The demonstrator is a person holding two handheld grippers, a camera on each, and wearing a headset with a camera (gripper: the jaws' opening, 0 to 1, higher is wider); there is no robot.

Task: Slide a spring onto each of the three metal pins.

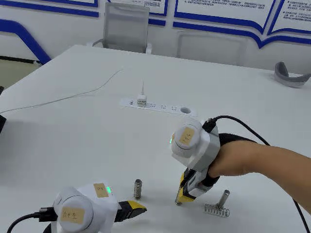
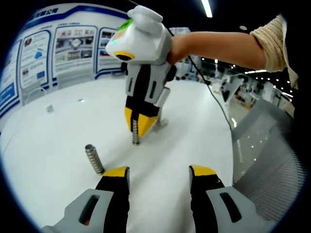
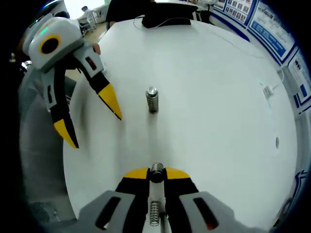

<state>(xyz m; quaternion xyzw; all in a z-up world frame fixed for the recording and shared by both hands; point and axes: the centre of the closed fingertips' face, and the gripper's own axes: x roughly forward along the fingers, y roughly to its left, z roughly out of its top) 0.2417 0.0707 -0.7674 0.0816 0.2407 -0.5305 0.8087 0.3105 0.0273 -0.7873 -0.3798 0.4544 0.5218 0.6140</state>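
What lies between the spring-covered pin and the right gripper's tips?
Nothing: in the head view, bare table separates the spring-covered pin from the right gripper.

- Right tongs, just right of the standing pin, clamp a spring; its lower coils vanish behind the tongs' body.
- Left tongs, just below the standing pin, are cropped by the head view's bottom edge; their gap cannot be judged there.
- Chair, far beyond the pin, loses its top to the frame.
- Grey curved object, far right of the pin, is cropped and unidentifiable.
- Wall boards: print too small to read.
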